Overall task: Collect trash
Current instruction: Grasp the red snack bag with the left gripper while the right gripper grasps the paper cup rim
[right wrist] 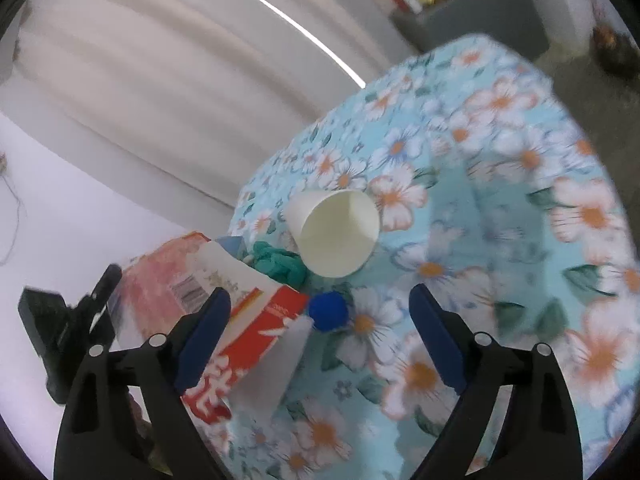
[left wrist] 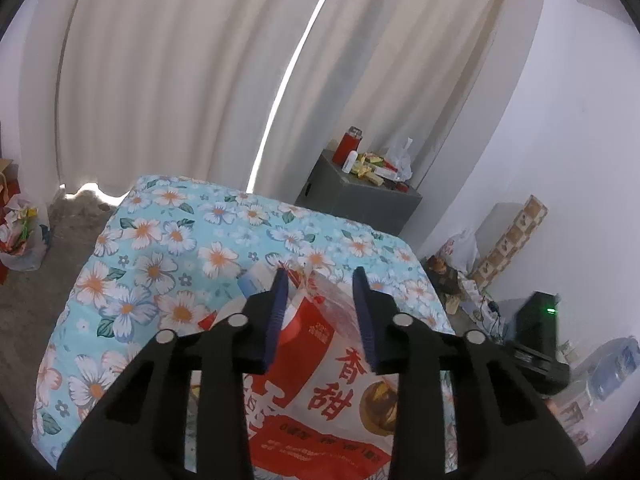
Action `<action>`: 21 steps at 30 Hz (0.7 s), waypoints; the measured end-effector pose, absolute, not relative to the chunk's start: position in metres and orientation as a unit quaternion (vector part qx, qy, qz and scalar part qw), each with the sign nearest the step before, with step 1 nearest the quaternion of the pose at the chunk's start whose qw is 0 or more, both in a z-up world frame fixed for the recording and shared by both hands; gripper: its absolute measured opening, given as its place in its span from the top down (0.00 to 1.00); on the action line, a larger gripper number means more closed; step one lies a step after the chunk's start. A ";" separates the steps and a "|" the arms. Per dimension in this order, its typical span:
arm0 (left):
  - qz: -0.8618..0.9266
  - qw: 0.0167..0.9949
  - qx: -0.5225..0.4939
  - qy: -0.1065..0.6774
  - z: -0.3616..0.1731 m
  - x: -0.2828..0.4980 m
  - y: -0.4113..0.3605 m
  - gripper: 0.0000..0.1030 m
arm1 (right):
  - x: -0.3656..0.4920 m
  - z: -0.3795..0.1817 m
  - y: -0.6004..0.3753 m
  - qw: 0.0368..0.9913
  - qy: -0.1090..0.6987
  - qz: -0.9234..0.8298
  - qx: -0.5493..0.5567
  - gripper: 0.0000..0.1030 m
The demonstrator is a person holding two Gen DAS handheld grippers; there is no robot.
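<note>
Left gripper point(left wrist: 322, 276): fingers spread, nothing pinched. A red-and-white plastic bag point(left wrist: 320, 392) with large red characters lies under and between them, filling the 6 o'clock part of the left wrist view. It rests on the floral tablecloth point(left wrist: 160, 248).

Right gripper point(right wrist: 320, 300): fingers spread wide, holding nothing. Between the tips, just left of centre, sits a small blue ball point(right wrist: 328, 311) on the cloth. The bag's edge point(right wrist: 256, 320) crosses in front of the finger at 8 o'clock. Just beyond the ball, a crumpled teal item point(right wrist: 278, 262) lies against the bag; a white paper cup point(right wrist: 336, 232) lies on its side beside it, mouth toward the camera, toward 12 o'clock.

Further out in the left view: a grey cabinet point(left wrist: 356, 196) at 1 o'clock beyond the table, topped with a red flask point(left wrist: 347, 145), a white bottle and yellow wrappers. Clutter on the floor at 3 o'clock; another filled bag point(left wrist: 22, 236) at 9 o'clock. White curtains point(left wrist: 180, 72) behind all.
</note>
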State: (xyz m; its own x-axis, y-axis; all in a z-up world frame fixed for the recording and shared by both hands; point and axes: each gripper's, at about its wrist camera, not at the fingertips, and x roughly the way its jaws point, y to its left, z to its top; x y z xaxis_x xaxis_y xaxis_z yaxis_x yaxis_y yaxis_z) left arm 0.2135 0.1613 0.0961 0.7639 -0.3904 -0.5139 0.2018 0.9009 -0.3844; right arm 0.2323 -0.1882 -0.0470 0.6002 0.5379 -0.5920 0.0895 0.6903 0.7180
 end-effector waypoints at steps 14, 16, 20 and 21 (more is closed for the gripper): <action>-0.190 0.929 -0.176 0.263 0.105 0.210 0.168 0.90 | 0.294 -0.077 -0.182 0.765 0.454 0.145 0.432 0.43; -0.197 0.931 -0.178 0.251 0.108 0.207 0.169 0.93 | 0.297 -0.079 -0.181 0.765 0.455 0.142 0.434 0.48; -0.210 0.936 -0.173 0.223 0.116 0.201 0.167 0.97 | 0.305 -0.084 -0.180 0.761 0.451 0.148 0.443 0.64; -0.212 0.937 -0.171 0.219 0.117 0.200 0.167 0.98 | 0.306 -0.083 -0.180 0.761 0.448 0.149 0.444 0.69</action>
State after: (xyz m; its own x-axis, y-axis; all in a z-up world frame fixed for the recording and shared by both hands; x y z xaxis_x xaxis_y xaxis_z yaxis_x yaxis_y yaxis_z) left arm 0.1996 0.1667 0.1171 0.8144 -0.4719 -0.3378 0.3223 0.8518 -0.4130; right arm 0.3057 -0.1805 -0.0828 0.5539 0.6249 -0.5501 0.1718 0.5607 0.8100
